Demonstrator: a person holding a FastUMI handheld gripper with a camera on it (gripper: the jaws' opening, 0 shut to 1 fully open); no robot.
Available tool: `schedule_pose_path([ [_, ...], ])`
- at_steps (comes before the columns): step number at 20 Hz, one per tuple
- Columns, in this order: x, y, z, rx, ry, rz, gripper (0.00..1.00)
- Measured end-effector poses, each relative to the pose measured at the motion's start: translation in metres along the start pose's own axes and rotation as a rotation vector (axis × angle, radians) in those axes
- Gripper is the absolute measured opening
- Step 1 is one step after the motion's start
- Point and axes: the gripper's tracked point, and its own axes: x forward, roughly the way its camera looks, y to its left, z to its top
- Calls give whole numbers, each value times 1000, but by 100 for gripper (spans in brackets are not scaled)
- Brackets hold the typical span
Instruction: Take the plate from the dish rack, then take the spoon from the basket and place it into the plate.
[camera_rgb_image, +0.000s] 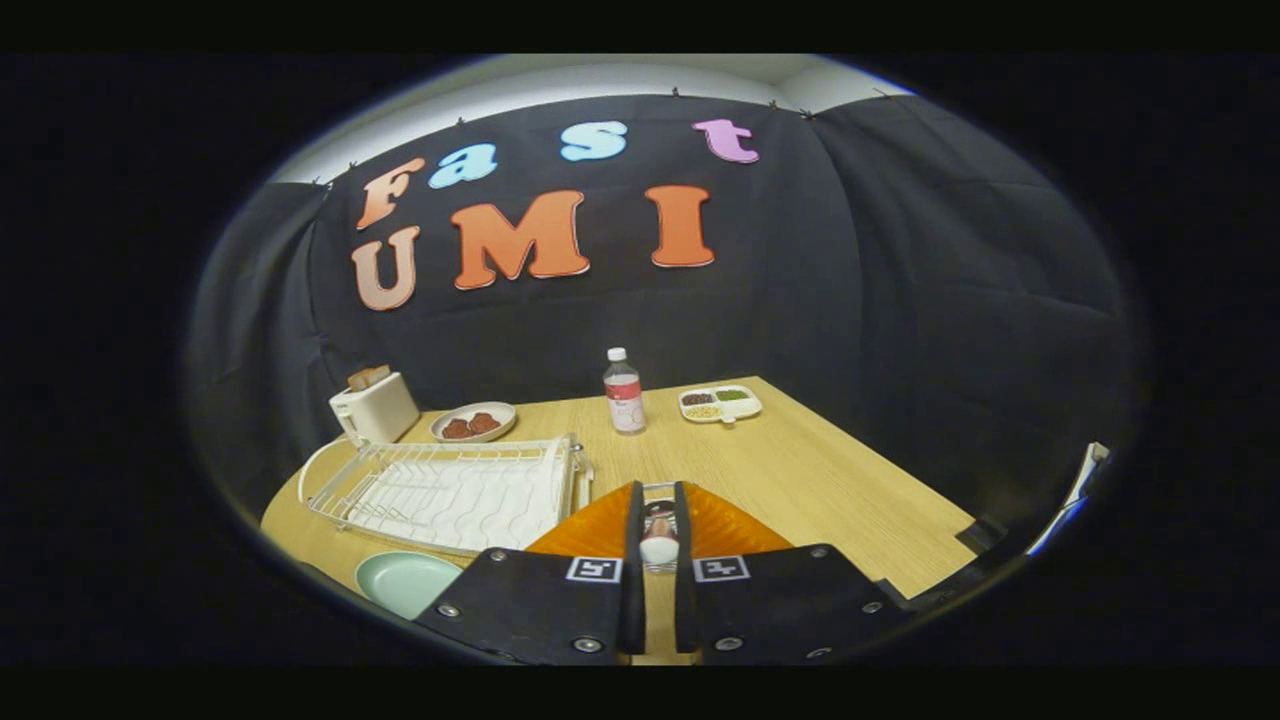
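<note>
- No readable writing on anything here: the bottle (624, 392) at the counter's far edge has a red-and-white label, way too small to make out.
- The jaws are pinched on the spoon (659, 535), both fingers (634, 540) pressing its sides, held over an orange basket (590, 525).
- The mint plate (405, 582) sits at the near left corner of the counter (820, 480), just left of the gripper (659, 510).
- The white dish rack (450, 490) is on the left side, right behind the plate.
- Toaster (372, 405), a dish of brown food (473, 422) and a divided snack tray (720, 403) line the far edge.
- Light wood counter, black cloth booth walls.
</note>
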Motion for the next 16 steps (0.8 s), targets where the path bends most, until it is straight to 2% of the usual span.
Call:
schedule_pose_path([
  [8, -51, 59, 14, 0, -26, 62, 11],
  [16, -89, 147, 4, 1, 2, 236, 11],
])
